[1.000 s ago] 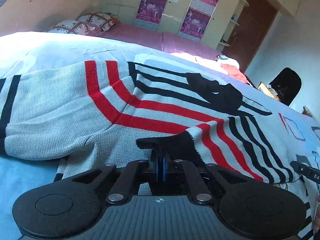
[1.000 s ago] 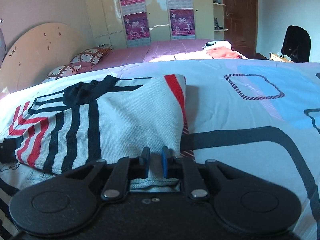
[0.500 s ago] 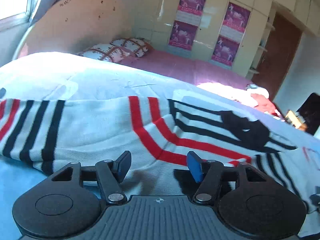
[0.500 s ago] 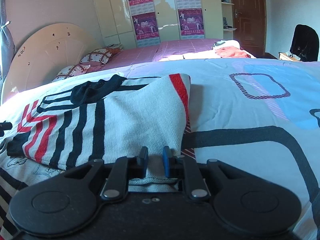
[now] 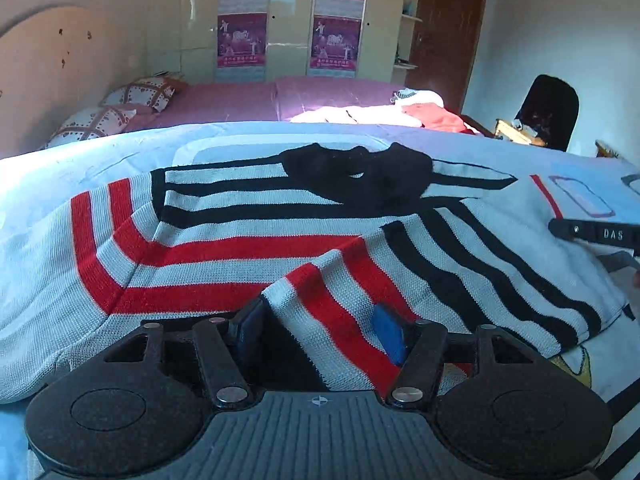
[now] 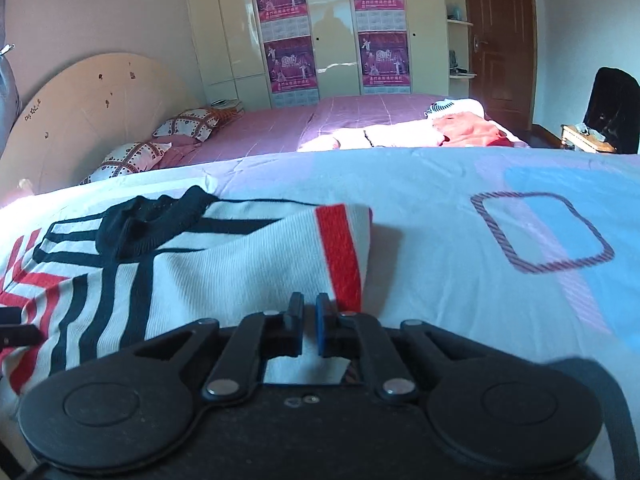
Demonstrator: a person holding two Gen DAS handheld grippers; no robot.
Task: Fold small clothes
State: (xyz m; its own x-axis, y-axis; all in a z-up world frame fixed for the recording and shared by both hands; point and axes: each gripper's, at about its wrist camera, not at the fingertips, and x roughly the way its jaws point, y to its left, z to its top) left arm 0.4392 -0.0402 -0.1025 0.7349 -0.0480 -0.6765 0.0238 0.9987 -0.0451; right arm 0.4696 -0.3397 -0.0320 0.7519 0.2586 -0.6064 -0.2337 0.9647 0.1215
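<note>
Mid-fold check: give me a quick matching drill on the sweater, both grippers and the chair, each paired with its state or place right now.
Things:
1. left gripper
2. right gripper
3. sweater
4. chair

States or places:
A. black, far right by the wall
B. open, fingers either side of a red-striped fold
C. spread on the bed, black collar at the far side
D. nearly closed on a grey edge of cloth

Pairs: 1-B, 2-D, 3-C, 4-A
</note>
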